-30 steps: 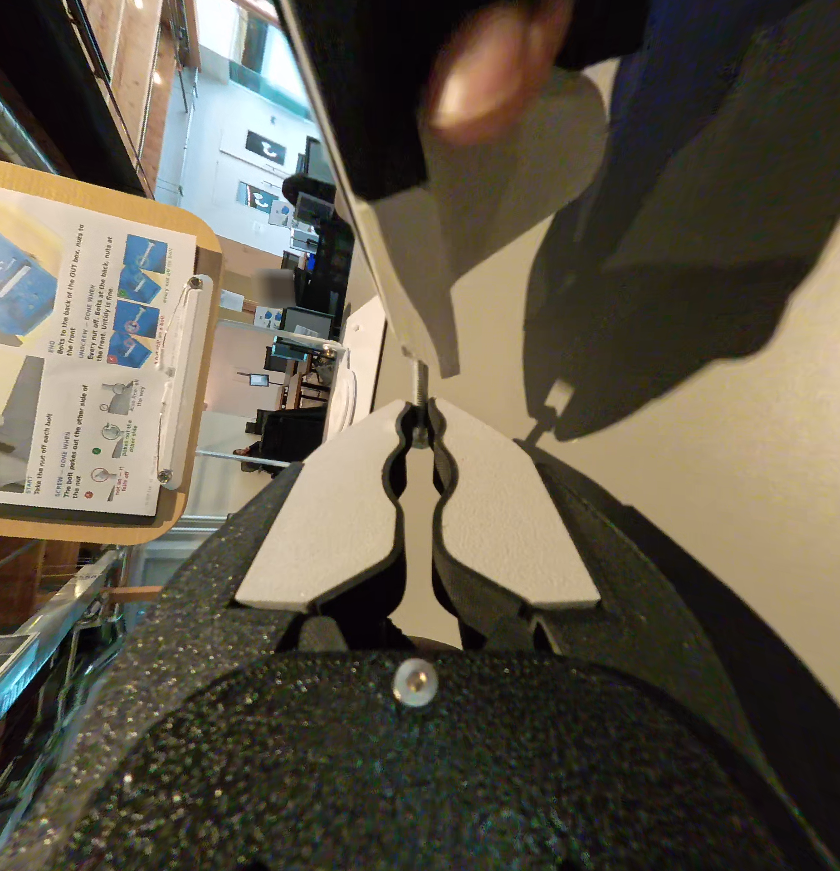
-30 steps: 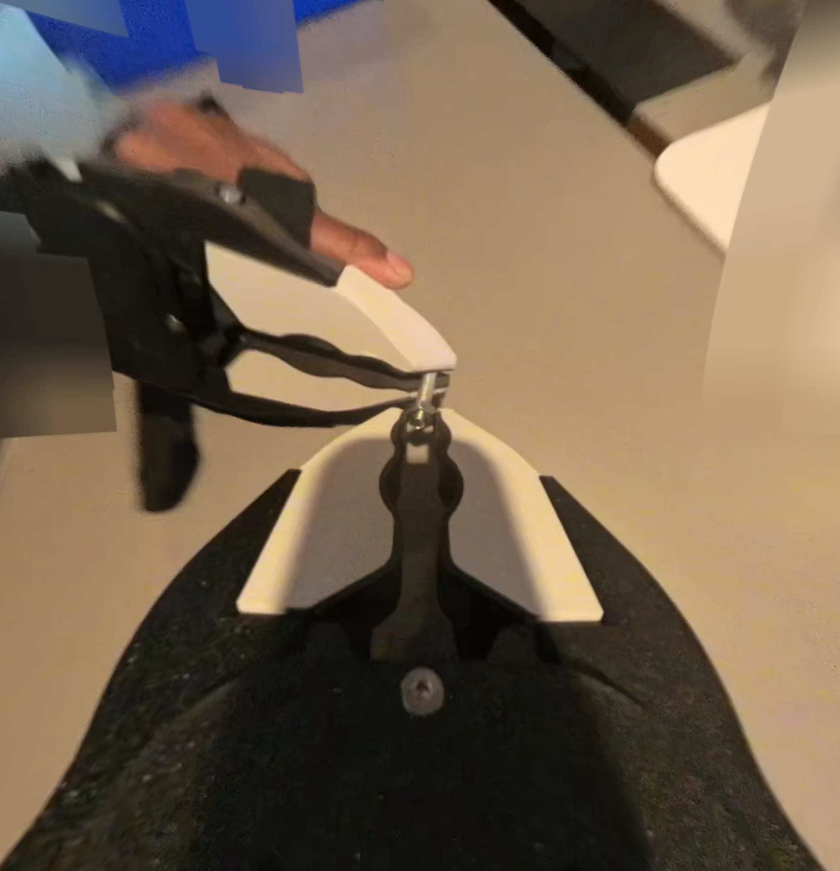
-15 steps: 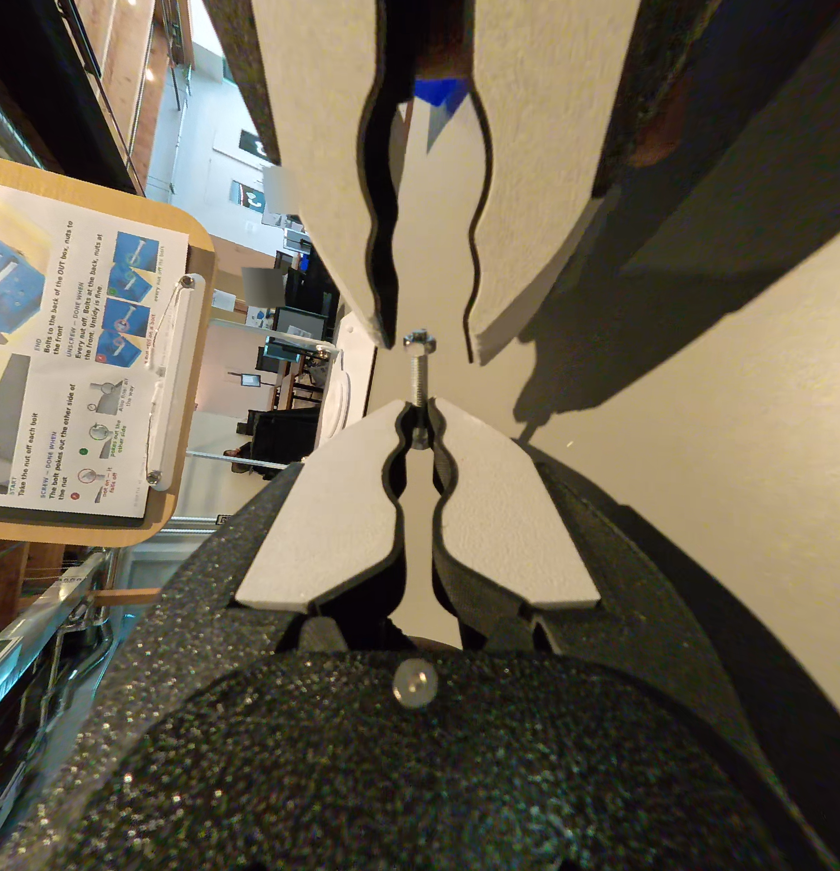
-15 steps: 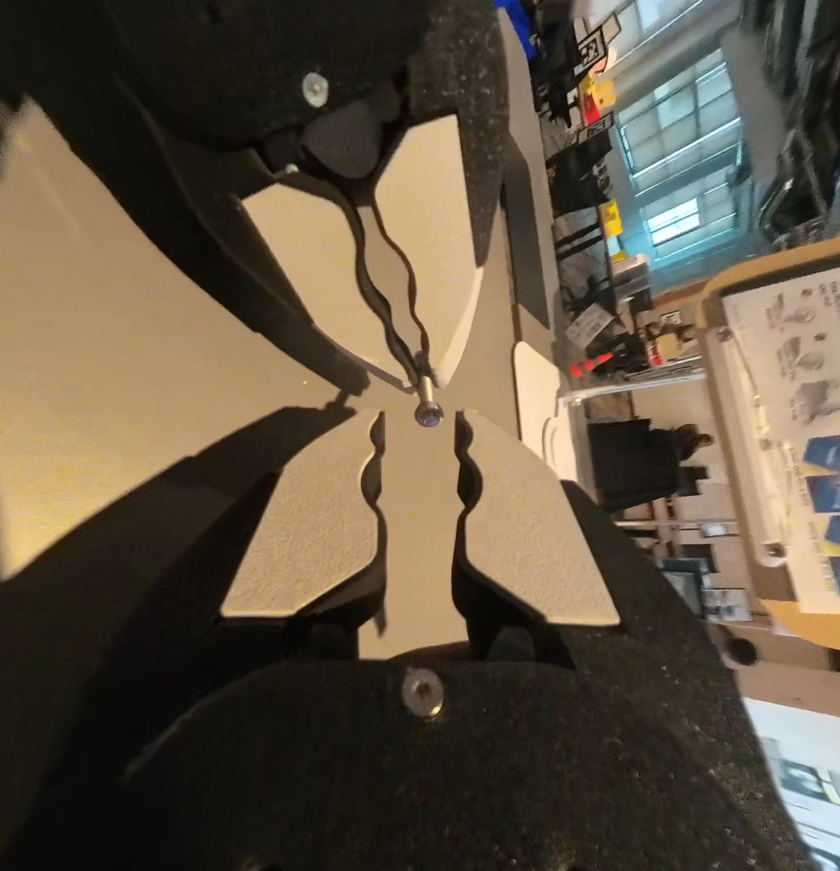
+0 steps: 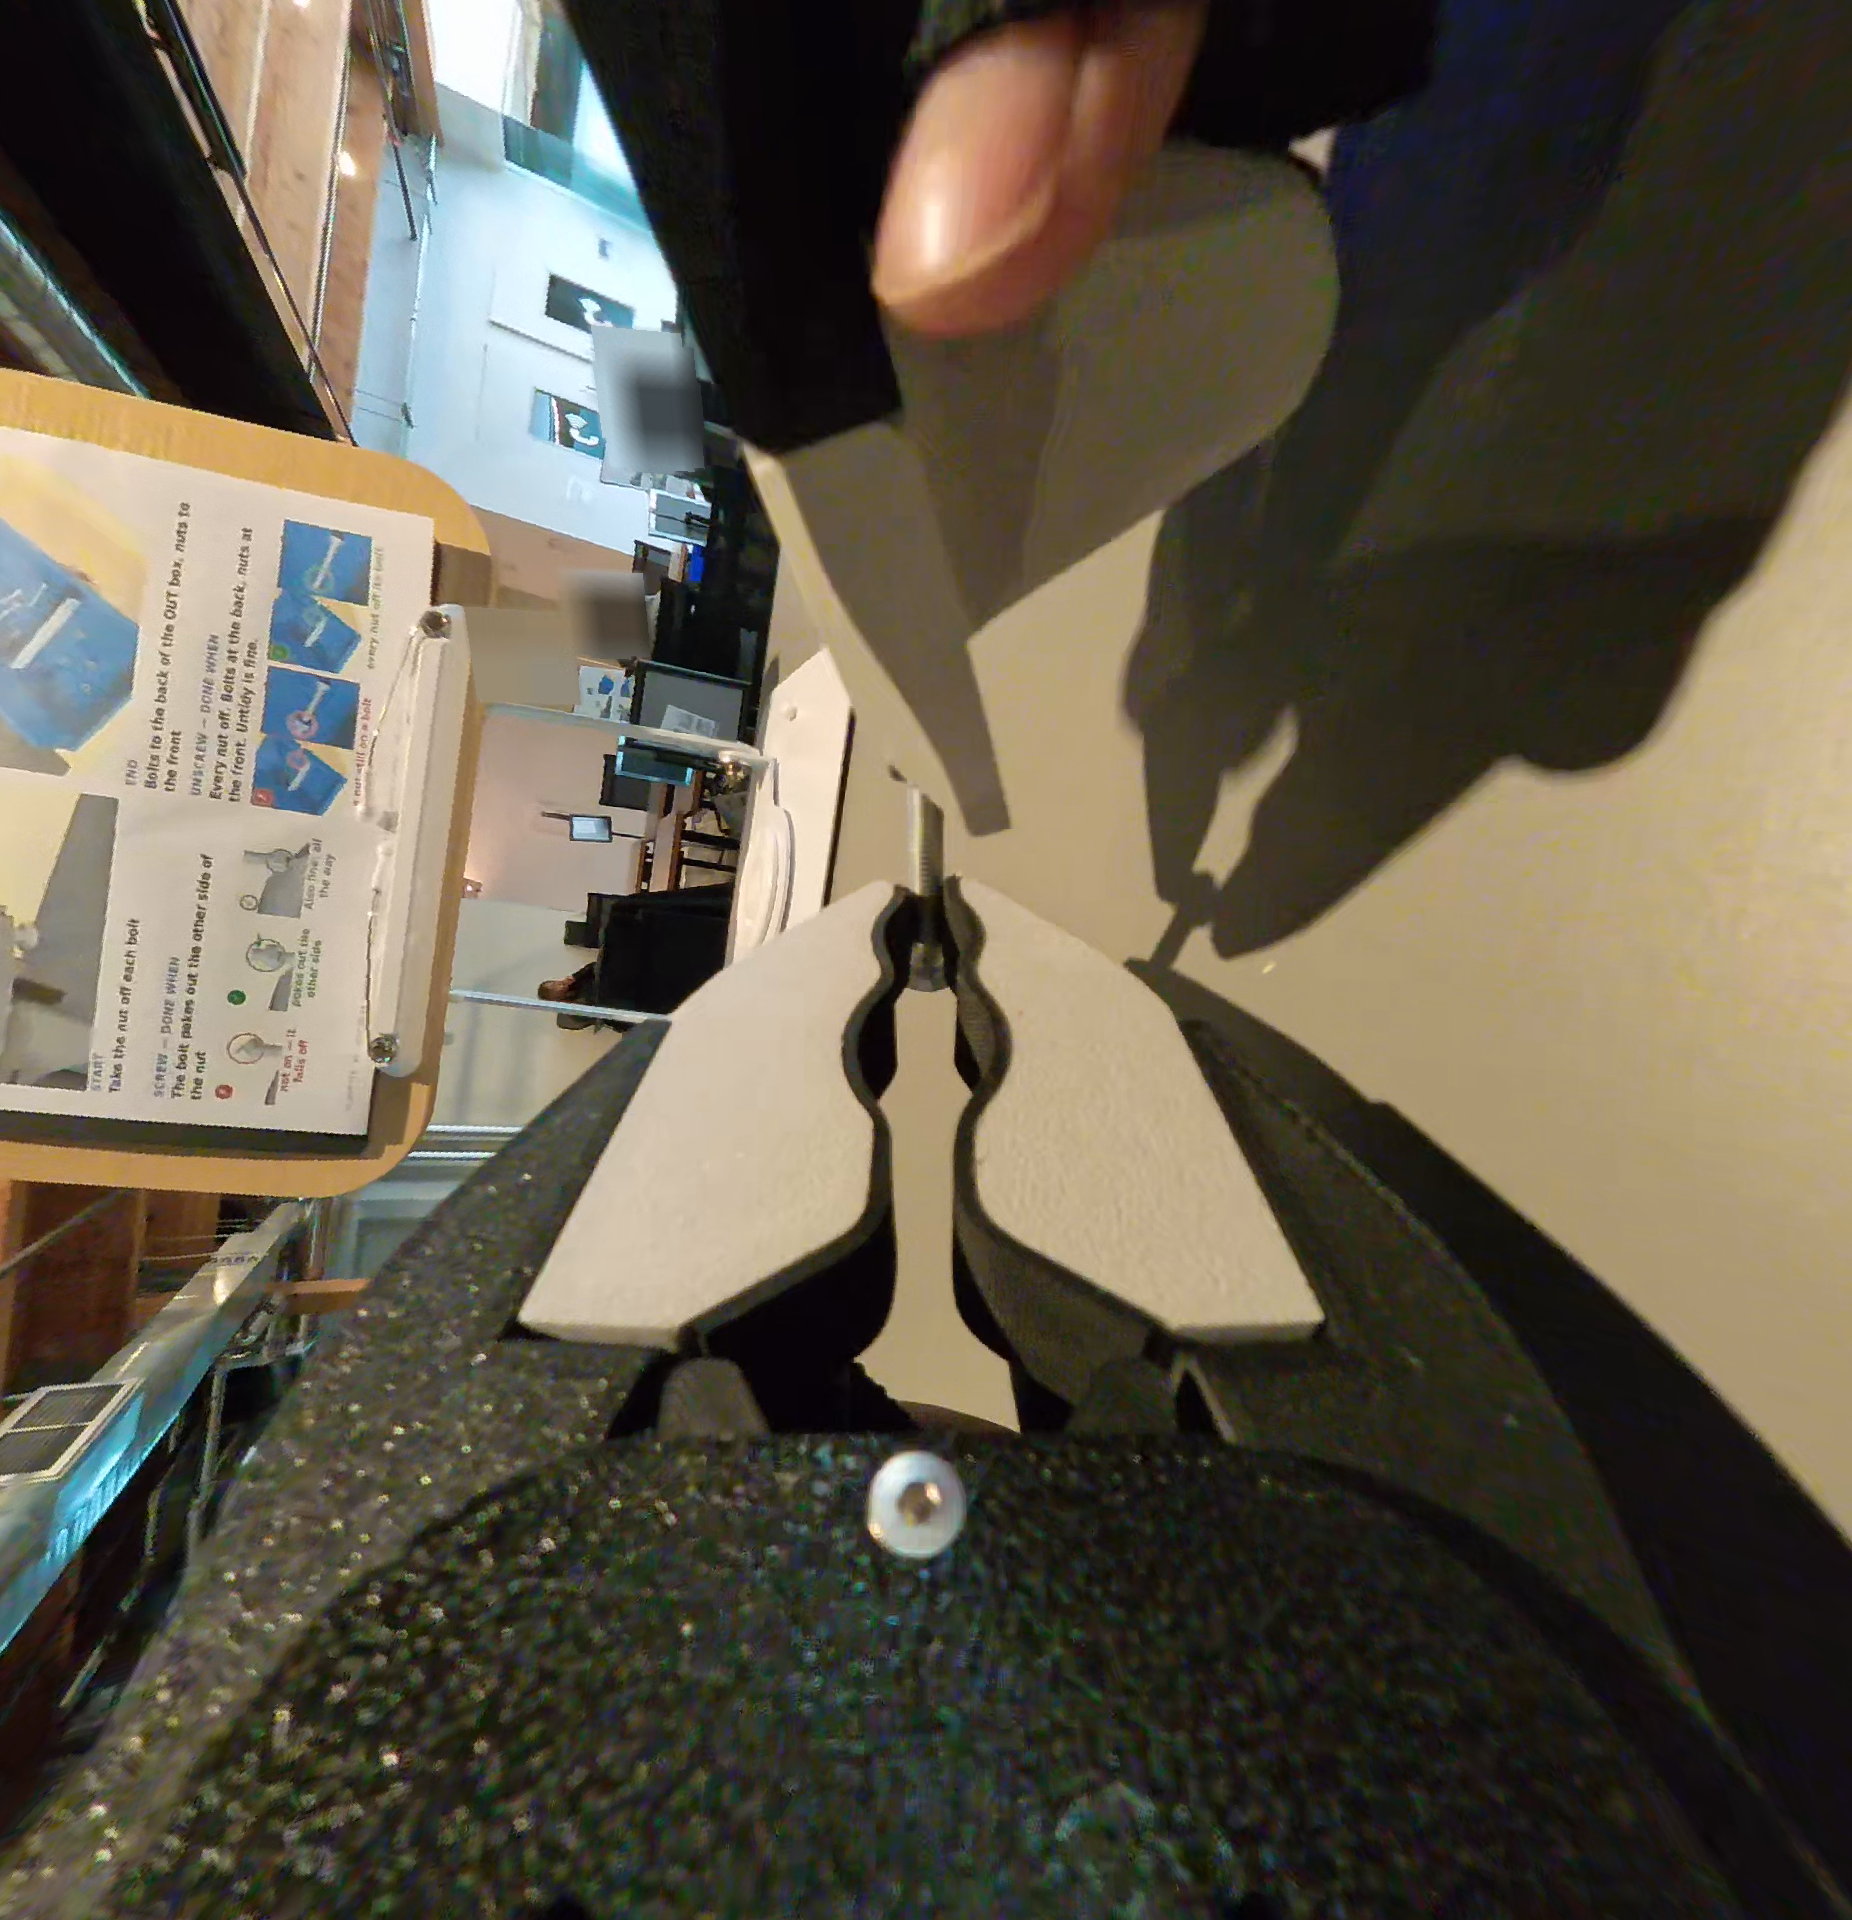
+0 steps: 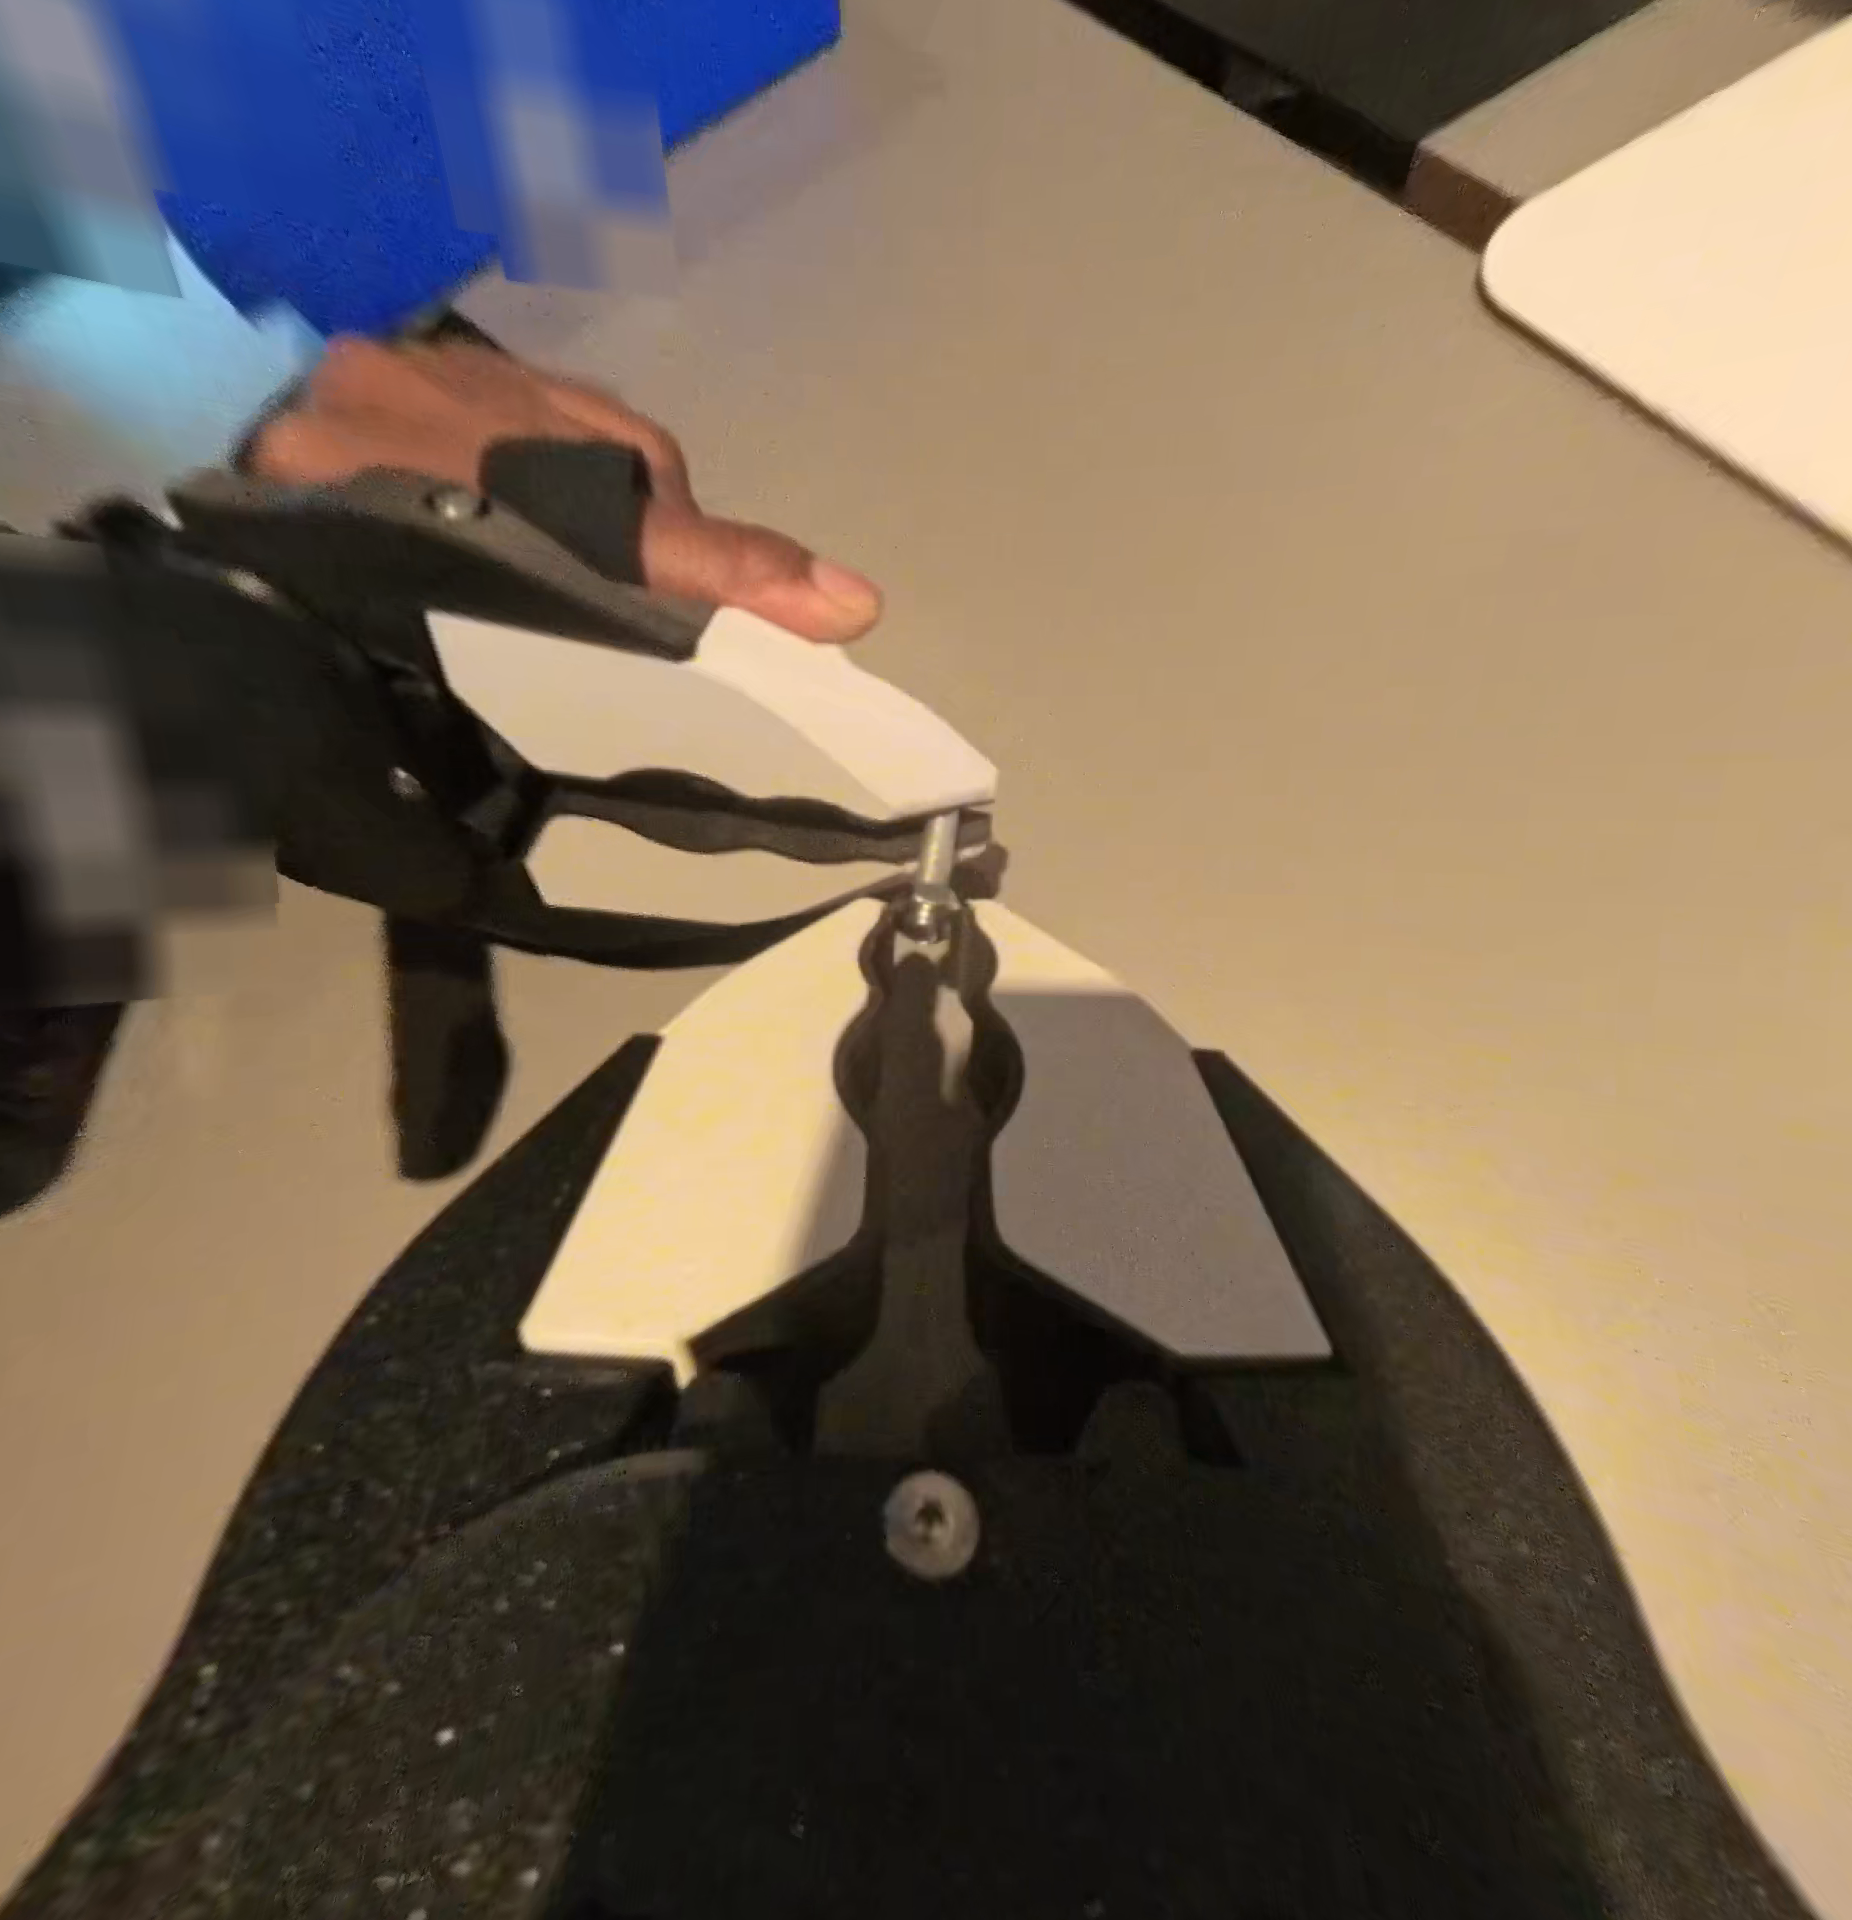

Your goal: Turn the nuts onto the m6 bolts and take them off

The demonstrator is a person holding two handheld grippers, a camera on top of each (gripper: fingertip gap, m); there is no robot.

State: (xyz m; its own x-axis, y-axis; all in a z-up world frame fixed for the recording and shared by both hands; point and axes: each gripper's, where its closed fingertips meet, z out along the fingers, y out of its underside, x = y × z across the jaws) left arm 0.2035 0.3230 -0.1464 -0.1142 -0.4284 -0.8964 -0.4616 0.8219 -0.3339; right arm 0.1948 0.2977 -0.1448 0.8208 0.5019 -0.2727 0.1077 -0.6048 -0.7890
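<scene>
Where my two tongs meet above the table, the bolt [image 5: 923, 852] bridges them: a thin silver rod, threaded along its shaft. My left tongs [image 5: 927, 914] are pressed together on one end of it, that end seated in the first notch just behind the tips. Seen from the right wrist view, the bolt [image 6: 934, 852] runs from the left tongs' [image 6: 979, 842] tips down to my right tongs [image 6: 927, 925], which pinch a small shiny piece on the other end, the nut [image 6: 922, 920] as best I can judge; blur keeps me from being sure. Both pairs are closed, tips nearly touching either side of the metal.

The fingers [image 5: 756, 1122] are flat, pale grey, matte and faintly grainy, with wavy black rubber edges along the inside. The bodies behind are black, speckled, rough plastic, each with a round silver screw [image 5: 916, 1503] at the centre.

A bare fingertip [image 5: 989, 187] of my right hand rests on the upper grey finger. The table [image 6: 1317, 727] is smooth and beige. A wooden board [image 5: 226, 790] with a printed sheet stands to the left, and a blue box [image 6: 434, 135] sits behind my left hand [image 6: 548, 488].
</scene>
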